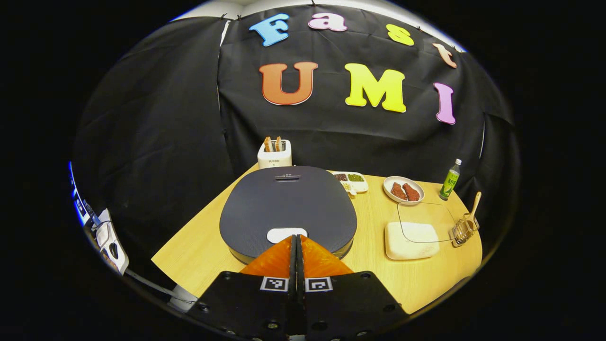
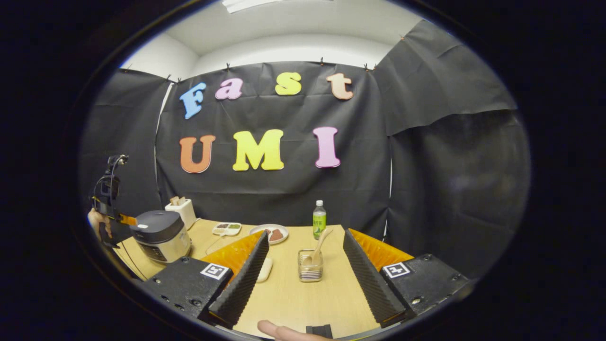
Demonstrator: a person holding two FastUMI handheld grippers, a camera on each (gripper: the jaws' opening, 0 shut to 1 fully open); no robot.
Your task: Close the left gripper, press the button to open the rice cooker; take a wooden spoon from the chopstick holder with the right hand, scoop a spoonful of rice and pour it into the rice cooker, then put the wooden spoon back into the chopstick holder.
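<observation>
Left tongs (image 1: 296,239) pressed together at rice cooker (image 1: 288,208) lid; right tongs (image 2: 303,258) spread wide, holding nothing.

Left gripper view: tongs closed, tips right by the pale button (image 1: 287,234) at lid's near edge; contact can't be told. Lid down. Right gripper view: tongs level over bench (image 2: 303,298), aimed at chopstick holder (image 2: 310,266) w/ wooden spoon (image 2: 319,246) standing in it, well apart. Rice dish (image 1: 412,240) just beside holder.
</observation>
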